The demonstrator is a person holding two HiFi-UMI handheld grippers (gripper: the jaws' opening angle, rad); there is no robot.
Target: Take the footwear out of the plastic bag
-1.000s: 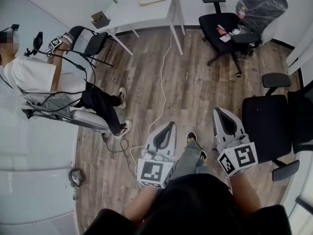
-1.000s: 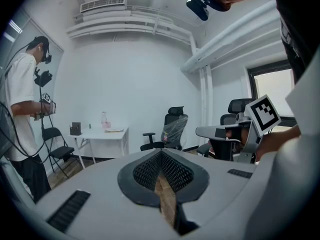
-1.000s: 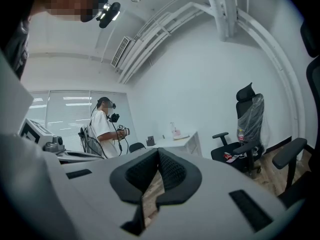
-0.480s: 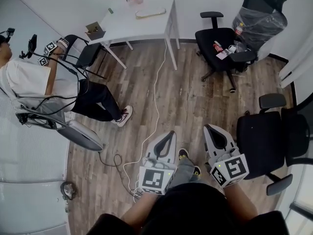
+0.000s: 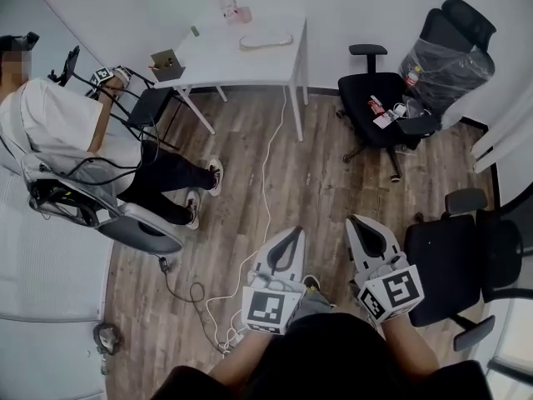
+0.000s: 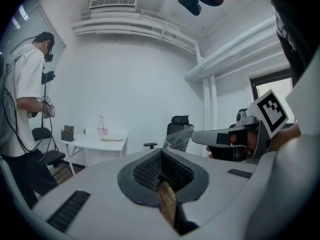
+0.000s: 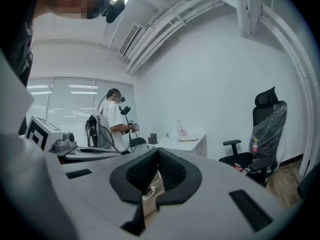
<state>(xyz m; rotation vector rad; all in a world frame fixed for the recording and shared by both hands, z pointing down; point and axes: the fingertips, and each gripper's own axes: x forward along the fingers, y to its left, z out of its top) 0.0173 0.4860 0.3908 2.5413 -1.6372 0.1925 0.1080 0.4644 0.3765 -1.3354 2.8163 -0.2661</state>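
A white table (image 5: 218, 57) stands at the far wall, well ahead of both grippers. On it lies a pale flat item (image 5: 266, 38) that looks like a slipper; whether a bag covers it is too small to tell. My left gripper (image 5: 290, 238) and right gripper (image 5: 358, 226) are held side by side low in the head view, above the wooden floor. Both are shut with nothing between their jaws. The left gripper view shows its jaws (image 6: 161, 155) pointing level at the table (image 6: 100, 140), and the right gripper view shows its jaws (image 7: 159, 156) closed too.
A seated person (image 5: 58, 132) with headgear and cables is at the left. A white cable (image 5: 266, 165) runs across the floor. Black office chairs stand at the right (image 5: 379, 107) (image 5: 454, 252), one plastic-wrapped (image 5: 450, 61). A pink bottle (image 5: 229, 5) and brown box (image 5: 166, 61) are on the table.
Both grippers and the head camera have advanced across the floor toward the table. The seated person has shifted on the chair. The jaws stayed shut.
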